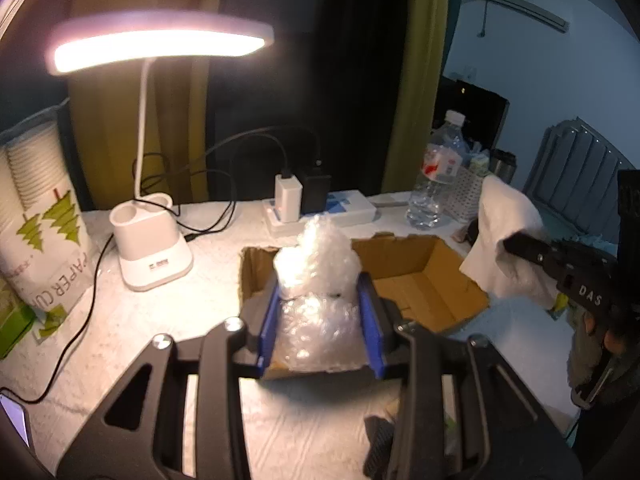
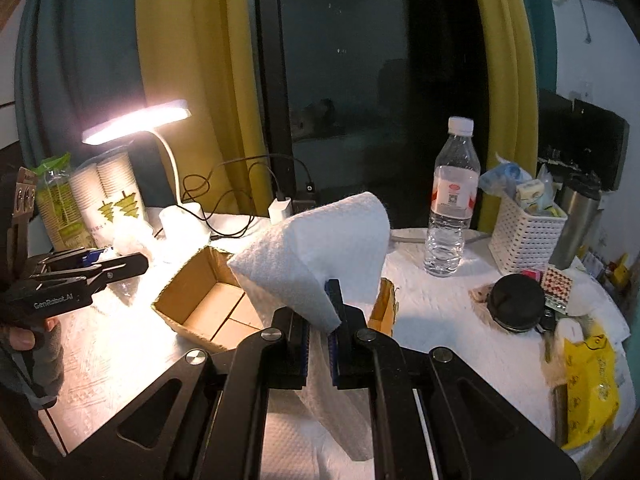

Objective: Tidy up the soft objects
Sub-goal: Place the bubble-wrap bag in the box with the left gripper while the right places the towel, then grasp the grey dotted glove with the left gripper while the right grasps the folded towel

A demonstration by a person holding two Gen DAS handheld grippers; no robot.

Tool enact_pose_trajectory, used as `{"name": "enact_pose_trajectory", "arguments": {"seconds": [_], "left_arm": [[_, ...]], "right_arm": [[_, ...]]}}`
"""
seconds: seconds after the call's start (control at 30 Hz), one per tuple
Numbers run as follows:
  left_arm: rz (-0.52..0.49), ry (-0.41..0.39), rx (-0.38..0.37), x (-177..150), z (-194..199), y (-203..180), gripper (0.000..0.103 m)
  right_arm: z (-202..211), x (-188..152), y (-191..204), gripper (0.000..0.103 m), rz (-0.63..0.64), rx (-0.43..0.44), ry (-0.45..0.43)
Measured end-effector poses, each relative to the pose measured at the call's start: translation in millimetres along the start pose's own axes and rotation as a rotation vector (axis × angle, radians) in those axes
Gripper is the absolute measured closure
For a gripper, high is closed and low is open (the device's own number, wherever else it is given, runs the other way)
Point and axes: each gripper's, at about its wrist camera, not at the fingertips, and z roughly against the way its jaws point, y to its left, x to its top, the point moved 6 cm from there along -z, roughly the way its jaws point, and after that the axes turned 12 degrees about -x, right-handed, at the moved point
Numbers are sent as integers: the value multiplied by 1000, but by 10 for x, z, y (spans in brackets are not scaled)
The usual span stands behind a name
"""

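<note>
Left claw (image 1: pixel 320 316): blue pads are clamping a wad of bubble wrap (image 1: pixel 316 280), grasping it from both sides. The wad is bulging up past the fingertips and hanging above the near-left part of the box (image 1: pixel 420 276), not resting on anything.

Right claw (image 2: pixel 320 332): jaws are pinched nearly together on a white paper towel (image 2: pixel 316 256), clenching it. The towel is folding over the fingertips in a tent shape and trailing down below the jaws toward the desk (image 2: pixel 432 304). It is hanging in the air over the near-right edge of the box.

Box: open cardboard, standing on the desk between the two claws, inside looking bare as far as both views are showing it.

From the left wrist view the right claw is showing at the right edge, towel draped over its tip. From the right wrist view the left claw is showing at the left edge, with fingers (image 2: pixel 20 336) of the person wrapping its handle.

Outward on the desk: a lit lamp (image 1: pixel 160 40) is standing far-left, a paper cup sleeve (image 1: pixel 44 216) left of it. A charger block (image 1: pixel 288 196) is sitting far of the box, cables looping from it. A water bottle (image 2: pixel 452 200) is standing far-right, a white basket (image 2: pixel 528 232) just right of it, a steel flask (image 2: pixel 576 216) beyond. A black lid (image 2: pixel 516 304) and a yellow bag (image 2: pixel 588 384) are lying near-right.
</note>
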Motion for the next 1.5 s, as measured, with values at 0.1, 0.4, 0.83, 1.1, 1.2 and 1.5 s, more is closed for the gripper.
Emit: {"name": "enact_pose_trajectory", "arguments": {"seconds": [0.1,0.4,0.83,1.1,1.2,1.5], "left_arm": [[15,18,0,-17,-186,63,66],[60,104,8,-216,-666,289,64],[58,117,28,-243,-729,286,27],[54,62,12,-158,-455,204,17],[48,48,8,-159,-339,152,17],[42,21,4,-235,-19,28,17]], "right_arm": [[-170,-24,-7,95,-2,0,24],[-680,-184,-15,95,2,-14,104],[-881,-289,15,67,-1,-1,169],[-611,-216,15,57,0,-20,130],[-478,-205,36,56,5,-27,116],[-82,-224,100,51,8,-28,82]]}}
